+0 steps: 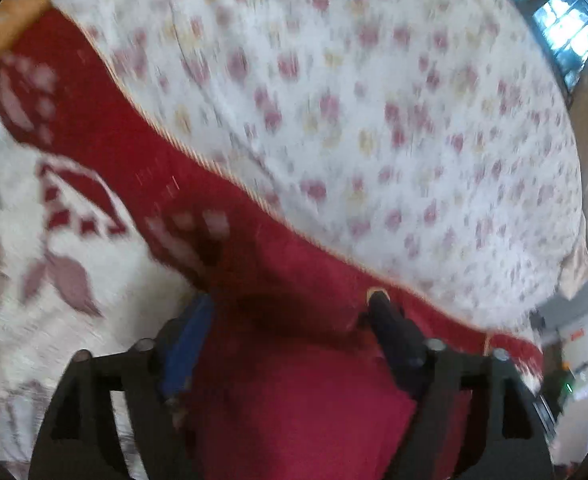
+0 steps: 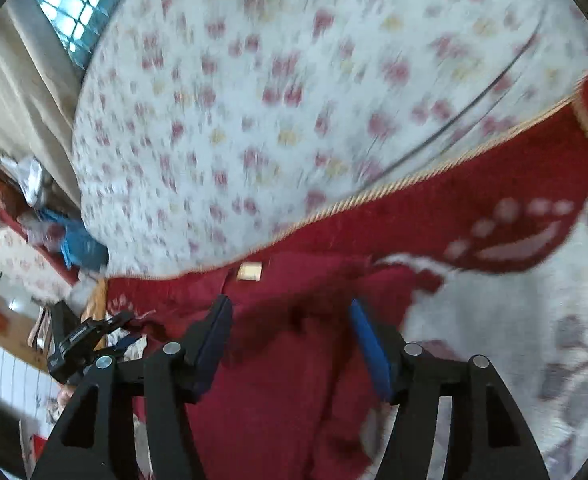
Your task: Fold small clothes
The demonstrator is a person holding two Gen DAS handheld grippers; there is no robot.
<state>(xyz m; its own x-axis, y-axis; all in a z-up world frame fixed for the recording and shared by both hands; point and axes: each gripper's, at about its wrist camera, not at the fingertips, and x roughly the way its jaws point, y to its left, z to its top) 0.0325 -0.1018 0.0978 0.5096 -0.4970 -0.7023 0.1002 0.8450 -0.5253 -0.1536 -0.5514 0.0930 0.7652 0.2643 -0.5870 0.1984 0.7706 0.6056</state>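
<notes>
- The dark red garment (image 1: 294, 400) is the landmark. It fills the gap between the spread fingers of both hand-held grippers, blocking the way straight ahead.
- Beyond the garment, the flowered bedsheet (image 1: 374, 120) lies flat and bare, with wide free room.
- Off to one side of the garment, past the bed's edge, clutter (image 2: 54, 232) crowds the way under a window (image 2: 74, 0).

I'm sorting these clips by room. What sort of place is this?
Probably a bedroom at home: a floral bedsheet covers a wide mattress, a red patterned blanket lies across it, and a curtained window stands behind.
</notes>
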